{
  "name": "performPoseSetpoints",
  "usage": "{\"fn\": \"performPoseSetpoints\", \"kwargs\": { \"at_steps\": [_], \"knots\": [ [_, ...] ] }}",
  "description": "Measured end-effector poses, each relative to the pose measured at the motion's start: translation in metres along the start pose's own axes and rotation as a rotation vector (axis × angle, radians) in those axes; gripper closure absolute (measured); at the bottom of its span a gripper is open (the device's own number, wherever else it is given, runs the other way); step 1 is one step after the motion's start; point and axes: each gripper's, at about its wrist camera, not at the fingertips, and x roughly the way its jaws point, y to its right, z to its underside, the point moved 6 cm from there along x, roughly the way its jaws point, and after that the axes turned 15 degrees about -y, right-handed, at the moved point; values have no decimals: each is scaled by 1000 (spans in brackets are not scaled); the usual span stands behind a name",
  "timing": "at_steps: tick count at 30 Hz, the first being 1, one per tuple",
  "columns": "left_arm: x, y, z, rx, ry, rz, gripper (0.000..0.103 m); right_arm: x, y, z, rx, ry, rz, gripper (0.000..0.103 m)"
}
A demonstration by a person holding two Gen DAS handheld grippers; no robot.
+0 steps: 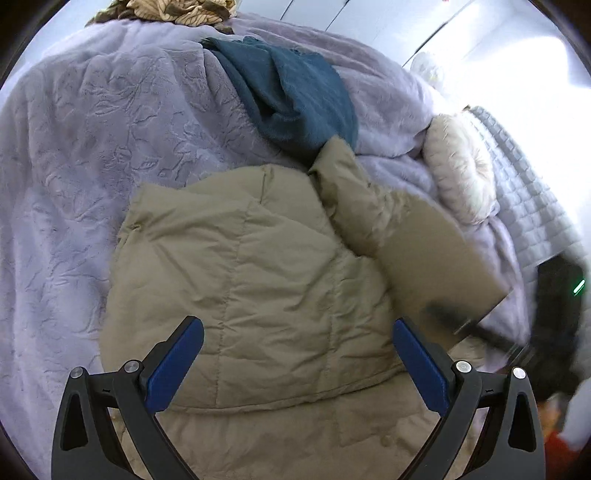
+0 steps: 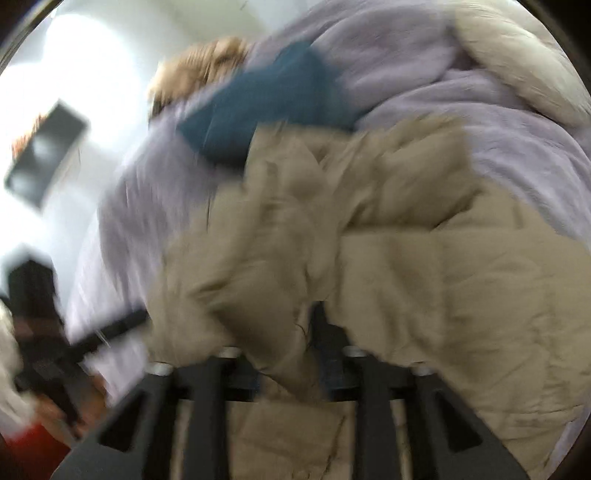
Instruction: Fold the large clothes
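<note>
Blue-padded fingers of the left gripper stand spread wide, nothing between them, tilted steeply down over the khaki padded jacket. That jacket lies on the lavender plush blanket, its quilted body directly below the pads and one sleeve raised at the right, blurred. In the right wrist view the right gripper also points steeply down, but its fingertips are buried under a bunched fold of the jacket; fabric sits between the black finger arms, and whether the pads pinch it or stand loose around it cannot be told through the blur. Beyond the jacket a teal garment lies on the blanket, touching the jacket's far edge. A cream fluffy cushion rests to the right, and patterned tan fabric sits farthest away.
</note>
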Motion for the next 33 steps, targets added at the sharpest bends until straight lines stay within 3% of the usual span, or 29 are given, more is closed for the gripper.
{"fn": "performPoseSetpoints", "kwargs": {
  "at_steps": [1, 3, 6, 11, 17, 18, 19, 20, 21, 22, 23, 26, 29, 33],
  "knots": [
    [0, 1, 0, -4, -4, 35, 1, 11, -7, 6, -18, -38, -2, 43],
    [5, 5, 0, -8, -38, 111, 1, 22, -10, 20, -12, -75, -33, 43],
    [18, 17, 3, 33, -83, 127, 1, 17, 13, 44, 65, -98, -62, 43],
    [54, 33, 7, 59, -172, 150, 1, -16, 109, 102, 360, -85, -110, 43],
    [84, 40, 2, 36, -192, 102, 2, -54, 208, 142, 658, 35, -196, 43],
    [86, 42, 1, 42, -192, 88, 7, -57, 216, 139, 686, 58, -203, 43],
    [88, 42, -1, 52, -193, 76, 33, -59, 228, 140, 720, 83, -211, 43],
    [92, 44, -2, 70, -206, 59, 65, -60, 235, 138, 747, 102, -222, 45],
    [95, 46, 0, 81, -227, 40, 79, -62, 242, 137, 762, 117, -239, 52],
    [95, 44, 0, 80, -229, 40, 85, -63, 246, 135, 767, 124, -243, 78],
    [92, 44, 3, 78, -214, 45, 85, -63, 248, 132, 759, 117, -231, 89],
    [83, 38, 16, 90, -179, 5, 85, -63, 247, 118, 691, 98, -174, 90],
    [92, 22, 27, 55, -200, -18, 85, -47, 242, 107, 623, 52, -106, 90],
    [88, 14, 24, -1, -201, -4, 85, -32, 245, 107, 643, 26, -96, 90]
  ]
}}
